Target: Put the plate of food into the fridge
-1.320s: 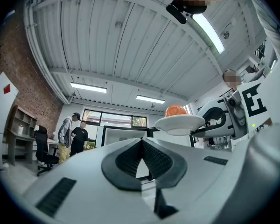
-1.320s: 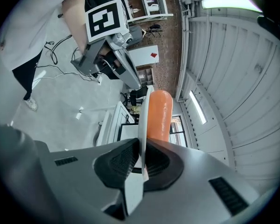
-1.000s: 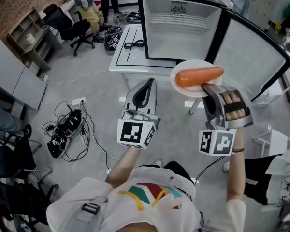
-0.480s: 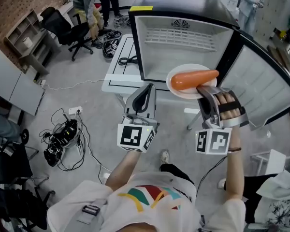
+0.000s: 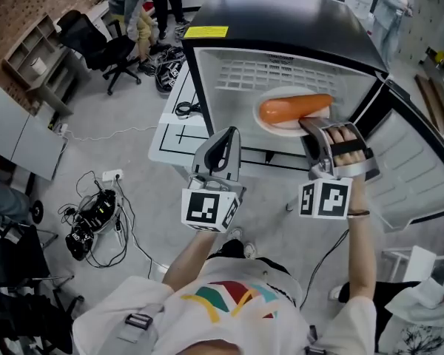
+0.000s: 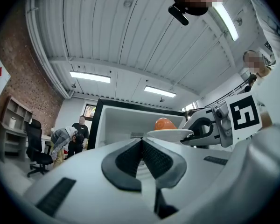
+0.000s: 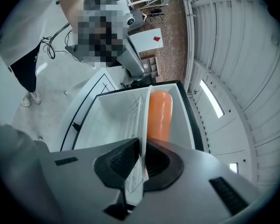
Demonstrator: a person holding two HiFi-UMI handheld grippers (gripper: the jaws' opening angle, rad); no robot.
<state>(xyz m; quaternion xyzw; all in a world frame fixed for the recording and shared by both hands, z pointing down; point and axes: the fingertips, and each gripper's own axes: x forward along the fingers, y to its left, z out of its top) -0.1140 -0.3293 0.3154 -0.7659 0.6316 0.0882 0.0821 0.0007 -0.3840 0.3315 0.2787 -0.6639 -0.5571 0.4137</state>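
Note:
A white plate (image 5: 278, 121) carrying a large orange carrot (image 5: 294, 108) is held level at the mouth of the open black fridge (image 5: 281, 28), in front of its wire shelf (image 5: 237, 74). My right gripper (image 5: 311, 129) is shut on the plate's near rim; in the right gripper view the plate (image 7: 143, 118) stands edge-on between the pads, with the carrot (image 7: 158, 113) beyond. My left gripper (image 5: 223, 134) hovers left of the plate, shut and empty. From the left gripper (image 6: 141, 143) view, the plate (image 6: 170, 134) and carrot (image 6: 164, 123) show in front of the fridge interior.
The fridge door (image 5: 422, 176) swings wide open to the right. The fridge stands on a low white platform (image 5: 172, 128). An office chair (image 5: 103, 39) and people (image 5: 137, 6) are behind left. A tangle of cables (image 5: 95, 207) lies on the floor at left.
The right gripper has carried the plate forward, from in front of the fridge up to its opening. The fridge now appears closer and more from above. The left gripper stays shut beside it.

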